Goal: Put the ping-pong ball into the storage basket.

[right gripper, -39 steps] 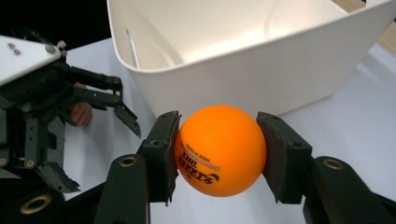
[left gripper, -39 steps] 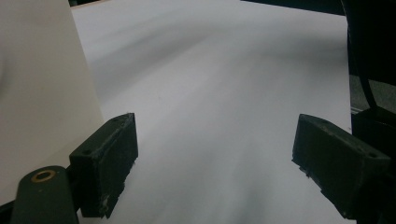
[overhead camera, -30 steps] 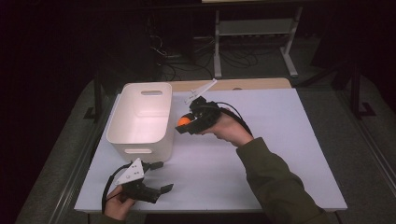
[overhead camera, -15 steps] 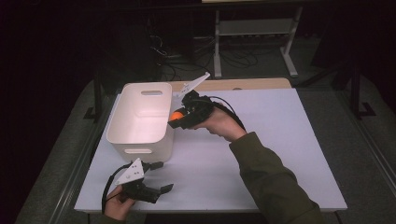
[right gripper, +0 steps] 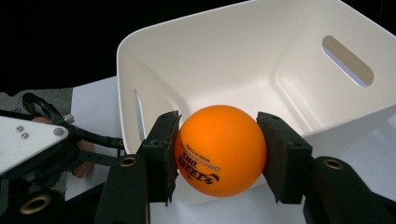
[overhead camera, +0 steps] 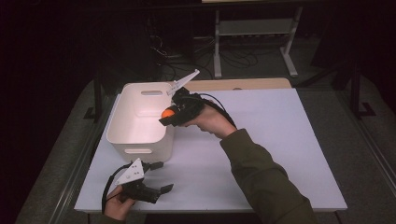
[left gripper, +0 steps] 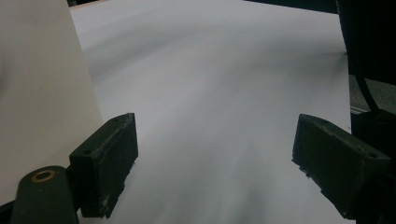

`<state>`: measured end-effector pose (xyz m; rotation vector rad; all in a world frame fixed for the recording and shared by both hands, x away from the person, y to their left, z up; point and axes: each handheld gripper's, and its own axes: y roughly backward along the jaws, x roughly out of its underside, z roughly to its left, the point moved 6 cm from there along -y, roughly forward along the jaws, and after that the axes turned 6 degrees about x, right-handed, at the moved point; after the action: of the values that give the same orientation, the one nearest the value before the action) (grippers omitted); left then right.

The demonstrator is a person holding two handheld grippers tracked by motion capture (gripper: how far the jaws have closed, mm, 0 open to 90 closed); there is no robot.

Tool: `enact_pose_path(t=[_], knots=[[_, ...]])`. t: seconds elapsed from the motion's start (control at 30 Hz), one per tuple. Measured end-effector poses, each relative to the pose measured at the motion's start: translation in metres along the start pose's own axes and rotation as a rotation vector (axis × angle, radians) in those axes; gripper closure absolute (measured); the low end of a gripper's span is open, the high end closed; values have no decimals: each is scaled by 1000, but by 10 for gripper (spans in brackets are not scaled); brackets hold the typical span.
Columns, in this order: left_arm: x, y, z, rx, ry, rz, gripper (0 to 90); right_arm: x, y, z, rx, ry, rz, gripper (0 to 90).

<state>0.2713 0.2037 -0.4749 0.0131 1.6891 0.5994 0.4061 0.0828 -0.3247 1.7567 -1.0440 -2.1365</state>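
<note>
The right tongs clamp a glossy orange plastic ball with black print between their two black pads, holding it at the near right rim of the white rectangular plastic bin with slotted handles. In the high view the ball sits just over that rim. The left tongs rest spread wide with nothing between them, low on the white counter near its front edge, just beside the bin's wall.
</note>
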Motion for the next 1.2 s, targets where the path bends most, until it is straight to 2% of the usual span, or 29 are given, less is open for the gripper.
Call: enact_pose_path(t=[0.7, 1.07, 1.2], knots=[[0, 0, 0, 1, 1, -2, 141, -20, -32, 10, -14, 21, 18, 498], [0, 0, 0, 3, 3, -3, 141, -27, -58, 20, -21, 54, 63, 497], [0, 0, 0, 4, 1, -4, 141, -26, -66, 19, -20, 60, 75, 497]])
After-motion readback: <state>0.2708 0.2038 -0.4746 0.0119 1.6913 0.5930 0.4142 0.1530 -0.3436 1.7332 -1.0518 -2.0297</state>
